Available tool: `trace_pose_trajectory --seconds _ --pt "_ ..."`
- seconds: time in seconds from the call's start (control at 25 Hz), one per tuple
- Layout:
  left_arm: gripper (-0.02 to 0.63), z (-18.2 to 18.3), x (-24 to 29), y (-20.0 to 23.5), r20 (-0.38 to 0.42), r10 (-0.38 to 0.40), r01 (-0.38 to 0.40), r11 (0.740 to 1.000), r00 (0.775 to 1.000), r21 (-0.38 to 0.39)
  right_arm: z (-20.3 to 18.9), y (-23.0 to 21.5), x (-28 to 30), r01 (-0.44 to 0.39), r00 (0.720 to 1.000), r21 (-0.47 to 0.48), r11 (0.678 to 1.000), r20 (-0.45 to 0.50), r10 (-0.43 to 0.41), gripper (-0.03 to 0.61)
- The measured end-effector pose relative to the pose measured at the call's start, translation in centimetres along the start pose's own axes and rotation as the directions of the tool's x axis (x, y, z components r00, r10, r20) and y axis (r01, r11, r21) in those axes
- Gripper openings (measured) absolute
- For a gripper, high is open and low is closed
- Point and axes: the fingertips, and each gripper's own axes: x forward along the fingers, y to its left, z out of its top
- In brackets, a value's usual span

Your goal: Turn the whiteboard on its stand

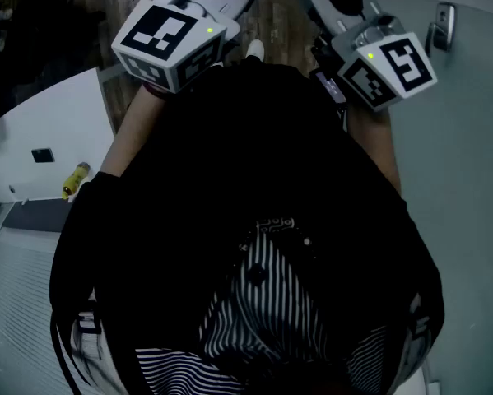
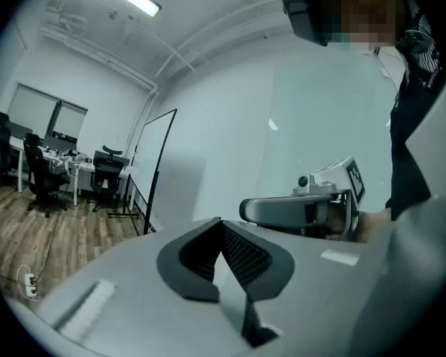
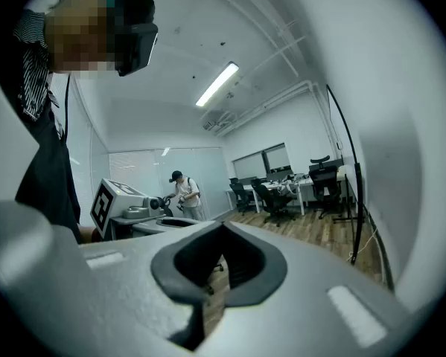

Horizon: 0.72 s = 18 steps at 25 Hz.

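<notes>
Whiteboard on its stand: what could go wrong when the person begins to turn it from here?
A cable trails beside the whiteboard; turning might snag it. Office chairs stand just beyond; a swinging board could hit them. Left gripper and right gripper are both shut and empty, so pushing with closed jaws may slip.

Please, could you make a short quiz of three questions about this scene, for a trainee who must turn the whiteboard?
1. True or false: the left gripper is clamped on the whiteboard.
2. What is between the jaws of the right gripper? A. a marker pen B. nothing C. a cloth
3. In the left gripper view, where does the whiteboard stand?

Key
1. False: its jaws are together and empty.
2. B.
3. Upright on the wooden floor, beyond the jaws and left of them, untouched.
</notes>
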Motion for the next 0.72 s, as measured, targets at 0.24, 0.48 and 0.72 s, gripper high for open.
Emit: trace_pose_trajectory --seconds 0.24,0.48,0.72 --pt "-0.015 0.0 -0.1 -0.2 0.009 -0.013 0.013 1.0 1.0 0.005 -0.6 0.3 -0.4 -0.051 0.998 -0.007 0.999 -0.047 0.051 0.0" --pt "-0.015 1.0 1.3 -0.1 0.032 -0.023 0.024 0.999 0.999 -0.027 -0.3 -1.6 -1.9 -0.085 0.994 0.036 0.996 -0.06 0.087 0.0" --pt "0.0 1.3 4.2 -0.4 0.001 -0.066 0.066 0.998 0.998 -0.002 -0.2 -4.5 -1.5 -0.131 0.99 0.128 0.983 -0.04 0.137 0.0"
